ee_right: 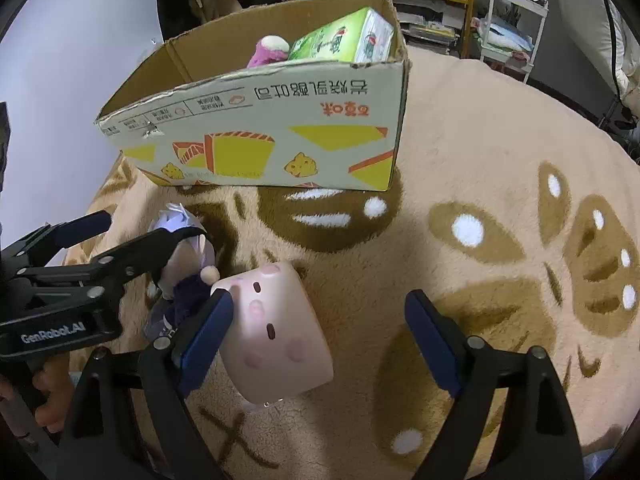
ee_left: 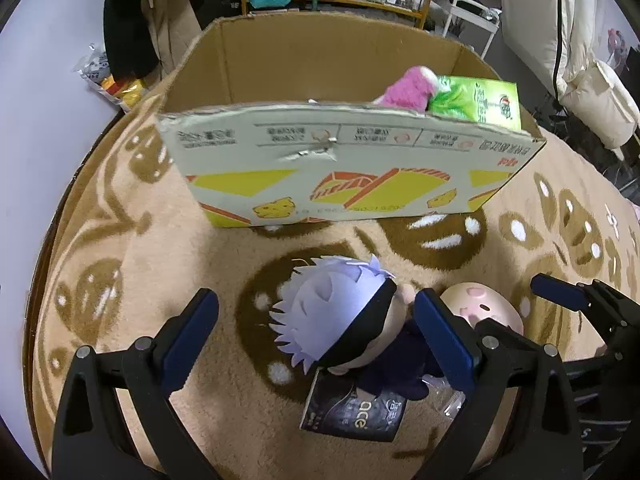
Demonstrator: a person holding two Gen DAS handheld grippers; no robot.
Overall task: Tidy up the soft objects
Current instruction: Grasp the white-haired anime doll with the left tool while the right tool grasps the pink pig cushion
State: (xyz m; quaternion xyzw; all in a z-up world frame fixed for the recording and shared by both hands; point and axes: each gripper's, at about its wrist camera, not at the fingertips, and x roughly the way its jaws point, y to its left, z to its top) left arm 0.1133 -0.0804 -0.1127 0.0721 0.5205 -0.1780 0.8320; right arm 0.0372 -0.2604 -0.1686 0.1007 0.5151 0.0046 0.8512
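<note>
Lying on fuzzy tan carpet [ee_left: 192,400] with brown leaf shapes and white dots: white-haired plush doll [ee_left: 340,316], felt spiky hair, black band over eyes, dark navy body. Sitting between wide-apart blue pads of left gripper [ee_left: 316,340], not pinched. Resting partly on dark glossy tissue pack [ee_left: 352,412] near the camera. Sitting just right of doll: smooth pink pig cushion [ee_right: 276,332], rounded block shape, blush spots and small dark eyes. Straddling it loosely: right gripper [ee_right: 320,340], jaws spread; left pad touching or nearly touching cushion's side, right pad well apart. Standing farther back: open cardboard box [ee_left: 352,160], torn top edge, white printed front with yellow and orange wedges. Poking out at its right end: fluffy pink plush [ee_left: 404,90] and shiny green tissue pack [ee_left: 476,102].
</note>
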